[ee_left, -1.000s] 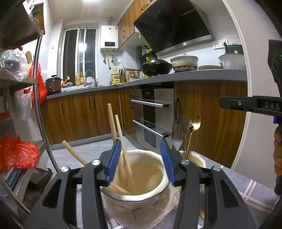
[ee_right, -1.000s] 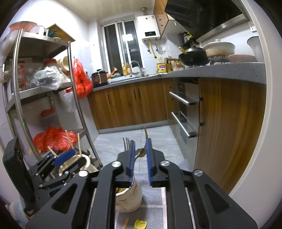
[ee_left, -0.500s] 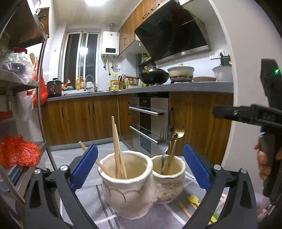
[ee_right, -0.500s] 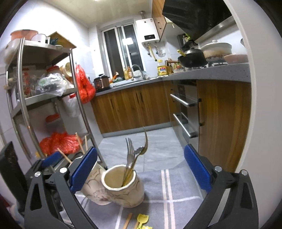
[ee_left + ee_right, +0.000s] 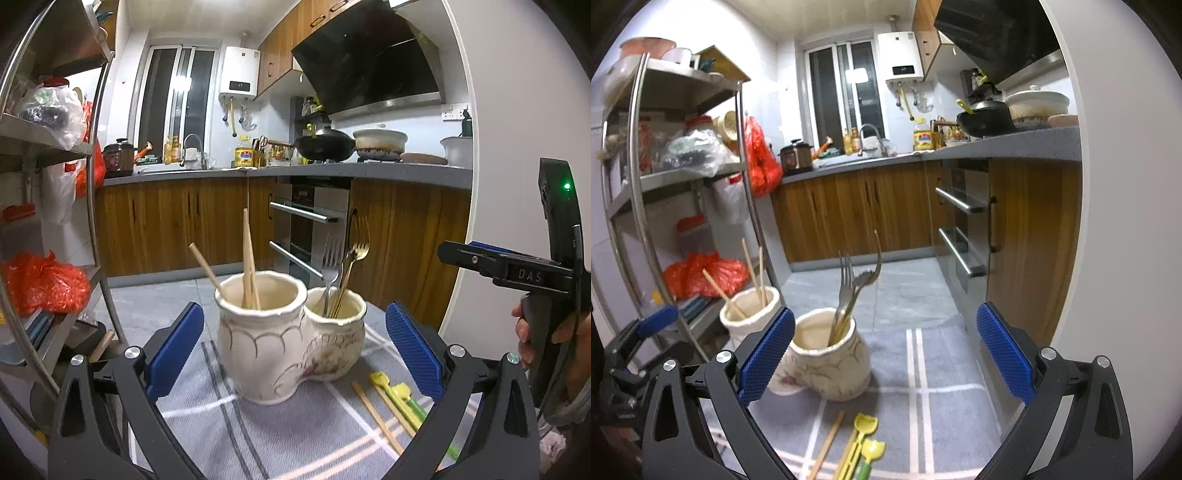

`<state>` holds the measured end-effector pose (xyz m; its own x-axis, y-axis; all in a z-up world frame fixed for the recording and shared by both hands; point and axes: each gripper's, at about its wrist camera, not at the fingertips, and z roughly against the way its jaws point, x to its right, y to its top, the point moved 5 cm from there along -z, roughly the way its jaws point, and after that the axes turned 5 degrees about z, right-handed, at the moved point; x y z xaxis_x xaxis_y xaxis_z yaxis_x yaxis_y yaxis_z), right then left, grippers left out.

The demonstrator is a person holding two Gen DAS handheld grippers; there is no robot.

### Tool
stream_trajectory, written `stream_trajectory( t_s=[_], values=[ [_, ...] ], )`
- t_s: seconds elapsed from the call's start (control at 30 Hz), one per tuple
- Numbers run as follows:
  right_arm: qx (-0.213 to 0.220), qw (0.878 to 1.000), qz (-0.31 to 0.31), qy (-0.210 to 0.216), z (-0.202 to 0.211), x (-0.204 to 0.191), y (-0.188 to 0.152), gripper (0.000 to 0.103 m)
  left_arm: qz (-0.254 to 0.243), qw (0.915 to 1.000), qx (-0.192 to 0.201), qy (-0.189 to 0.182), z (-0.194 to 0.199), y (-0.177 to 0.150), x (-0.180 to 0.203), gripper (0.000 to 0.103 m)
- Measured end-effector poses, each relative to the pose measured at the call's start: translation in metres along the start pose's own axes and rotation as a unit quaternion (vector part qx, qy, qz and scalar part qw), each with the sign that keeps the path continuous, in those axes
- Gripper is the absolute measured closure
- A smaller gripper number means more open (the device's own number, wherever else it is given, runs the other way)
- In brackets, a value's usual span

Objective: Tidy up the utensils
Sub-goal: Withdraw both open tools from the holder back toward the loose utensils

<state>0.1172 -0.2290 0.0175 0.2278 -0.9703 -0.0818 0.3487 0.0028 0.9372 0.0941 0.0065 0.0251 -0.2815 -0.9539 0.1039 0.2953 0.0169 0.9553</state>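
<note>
While both pairs of fingers stand fully apart and hold nothing | loose chopstick [image 5: 827,446] and yellow utensils [image 5: 862,448] lie flat on the counter's grey cloth [image 5: 945,373], bottom centre of right view, long axes running toward the camera | right gripper [image 5: 885,356] nearer, left gripper [image 5: 294,352] faces twin ceramic holder [image 5: 288,339]

A home kitchen: wooden cabinets [image 5: 177,225] under a grey worktop [image 5: 369,170] with a sink tap [image 5: 192,142], a wok [image 5: 325,146] on the stove beneath a range hood [image 5: 369,62], a built-in oven [image 5: 314,229], and a wall-mounted water heater [image 5: 239,72].
</note>
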Motion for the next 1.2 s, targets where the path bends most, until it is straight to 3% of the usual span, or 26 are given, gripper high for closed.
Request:
stream_trajectory(
  t_s=[0.4,0.8,1.2],
  values=[
    [-0.042,0.999,0.018,0.001,0.002,0.002,-0.034,0.005,0.018,0.9986,-0.043,0.026,-0.001,-0.026,-0.014,0.006],
    [-0.133,0.991,0.035,-0.003,-0.016,0.004,-0.088,0.005,0.011,0.9952,-0.09,0.037,-0.005,-0.054,-0.017,0.006],
    [-0.198,0.979,0.042,-0.009,-0.024,-0.005,-0.124,0.005,-0.013,0.9913,-0.129,0.021,-0.012,-0.078,0.0,0.006]
  ],
)
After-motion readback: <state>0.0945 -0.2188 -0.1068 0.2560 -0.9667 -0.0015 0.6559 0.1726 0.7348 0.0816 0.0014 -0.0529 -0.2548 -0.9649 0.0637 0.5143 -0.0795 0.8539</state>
